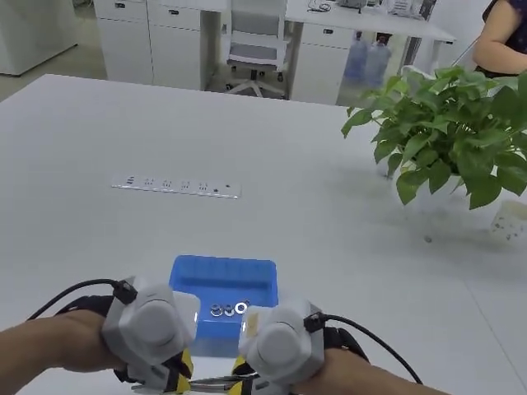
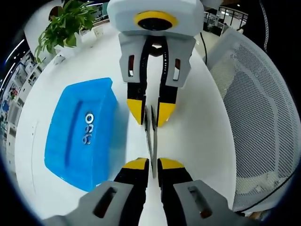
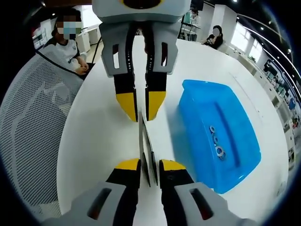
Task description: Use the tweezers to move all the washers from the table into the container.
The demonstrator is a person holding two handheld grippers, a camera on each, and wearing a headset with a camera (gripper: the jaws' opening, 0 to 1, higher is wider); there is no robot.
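Note:
A blue container sits on the white table just ahead of both grippers, with three washers lying in a row inside it. The grippers face each other tip to tip at the table's near edge. Thin metal tweezers bridge the gap between them. My left gripper is shut on one end of the tweezers, and my right gripper is shut on the other end. In the head view the left gripper and right gripper hold the tweezers low, in front of the container.
A leafy potted plant stands at the far right of the table. A flush power strip lies mid-table. A white mesh chair back is close to the table edge. An office chair and cabinets lie beyond; people sit nearby.

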